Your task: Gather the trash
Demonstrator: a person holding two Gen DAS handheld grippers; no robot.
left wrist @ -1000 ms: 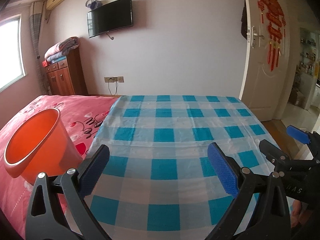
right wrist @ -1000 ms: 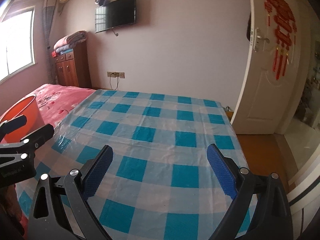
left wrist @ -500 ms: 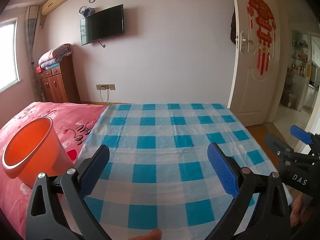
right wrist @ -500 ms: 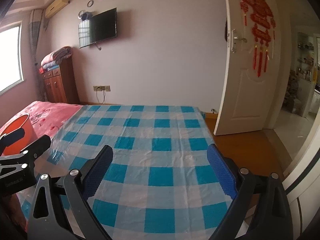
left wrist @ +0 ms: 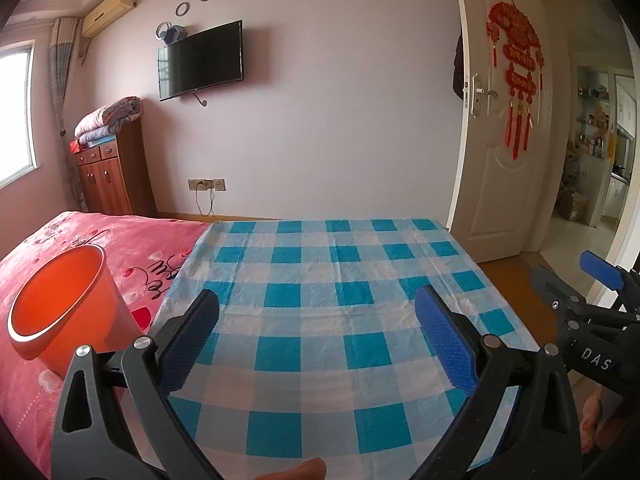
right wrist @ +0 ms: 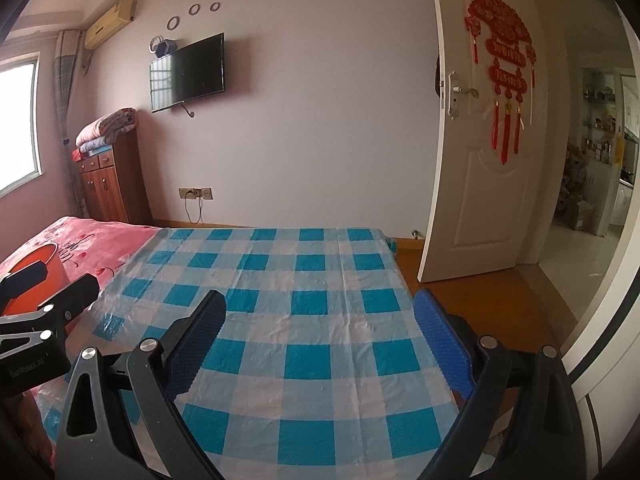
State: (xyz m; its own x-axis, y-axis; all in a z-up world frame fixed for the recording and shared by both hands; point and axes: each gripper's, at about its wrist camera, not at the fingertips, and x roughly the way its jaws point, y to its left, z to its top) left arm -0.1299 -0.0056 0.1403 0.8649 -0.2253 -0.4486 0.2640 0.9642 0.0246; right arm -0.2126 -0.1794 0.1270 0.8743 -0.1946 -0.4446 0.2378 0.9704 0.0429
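Orange bucket [left wrist: 60, 312] sits on pink bedspread [left wrist: 132, 240], left of checkered cloth [left wrist: 332, 300], tilted, mouth facing up-left. Left gripper [left wrist: 316, 332] and right gripper [right wrist: 320, 332] hover above cloth, fingers apart, empty.

Left tool [left wrist: 316, 332], right tool [right wrist: 320, 334] agape, empty.

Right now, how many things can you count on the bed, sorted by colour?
Orange: 1, the round orange plastic bucket
Blue and white: 1, the checked plastic sheet
Pink: 1, the flowered pink blanket
Total: 3
No trash shows on the sheet.
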